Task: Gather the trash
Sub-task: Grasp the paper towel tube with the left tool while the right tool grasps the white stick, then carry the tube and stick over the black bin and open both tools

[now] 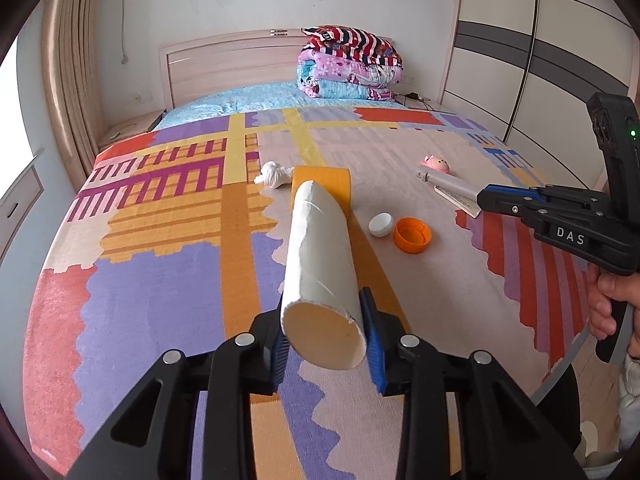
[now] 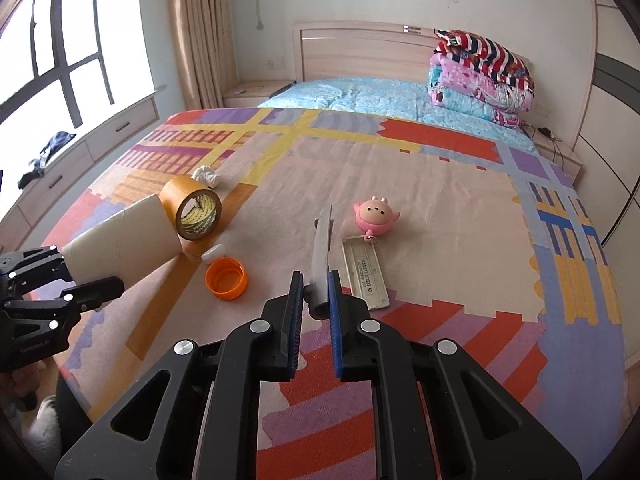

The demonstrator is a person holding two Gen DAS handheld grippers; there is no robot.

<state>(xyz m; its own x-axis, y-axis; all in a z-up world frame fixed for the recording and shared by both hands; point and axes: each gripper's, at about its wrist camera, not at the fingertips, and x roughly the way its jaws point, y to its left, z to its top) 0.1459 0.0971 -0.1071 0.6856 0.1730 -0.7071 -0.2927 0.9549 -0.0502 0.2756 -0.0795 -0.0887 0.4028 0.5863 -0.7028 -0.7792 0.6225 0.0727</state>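
Note:
My left gripper is shut on a white cardboard tube and holds it above the bed; the tube also shows in the right wrist view. My right gripper is shut on the near end of a flat grey strip, which points away over the bed; it shows from the side in the left wrist view. On the blanket lie an orange cap, a white cap, a crumpled white paper and a roll of tan tape.
A pink toy and a grey labelled plate lie on the patterned blanket. Folded quilts are stacked by the headboard. A window and drawers are at the left, a wardrobe at the right.

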